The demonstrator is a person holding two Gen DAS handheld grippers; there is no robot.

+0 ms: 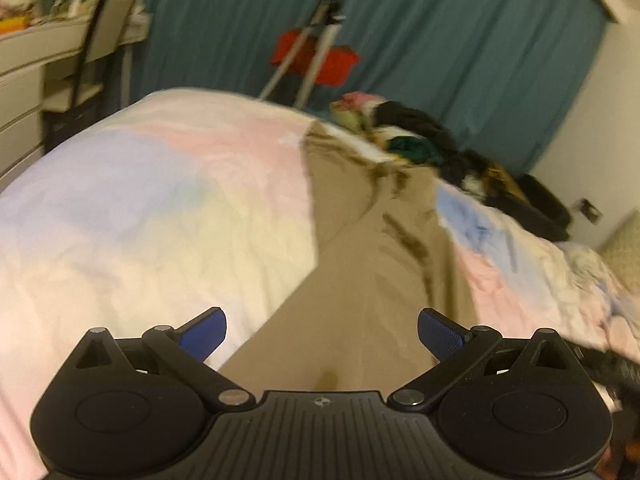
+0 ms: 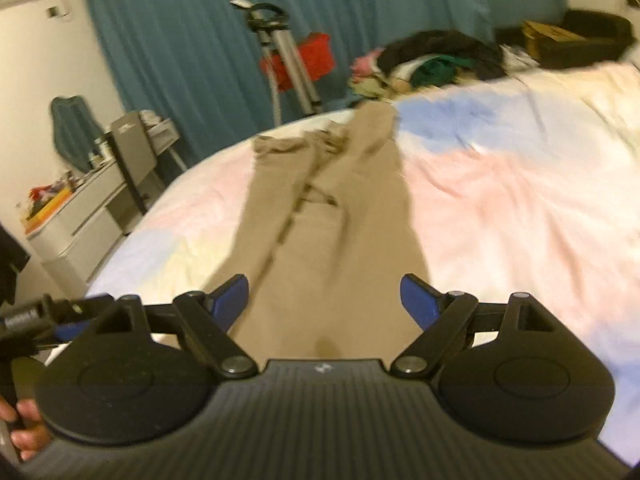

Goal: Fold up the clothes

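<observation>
A: Claws first: the left claw point(image 1: 322, 334) and the right claw point(image 2: 324, 302) are both gaping wide, nothing pinched, each hovering over the near end of the tan trousers point(image 2: 320, 216)

B: And the trousers are lying lengthwise on the bed point(image 2: 500, 200), running away toward its far edge, where the clothes pile point(image 2: 432, 60) is sitting?

A: Yes; neither claw is looking nearer. They're a soft, creased woven cloth, long and narrow, on a rumpled pastel cover
</observation>
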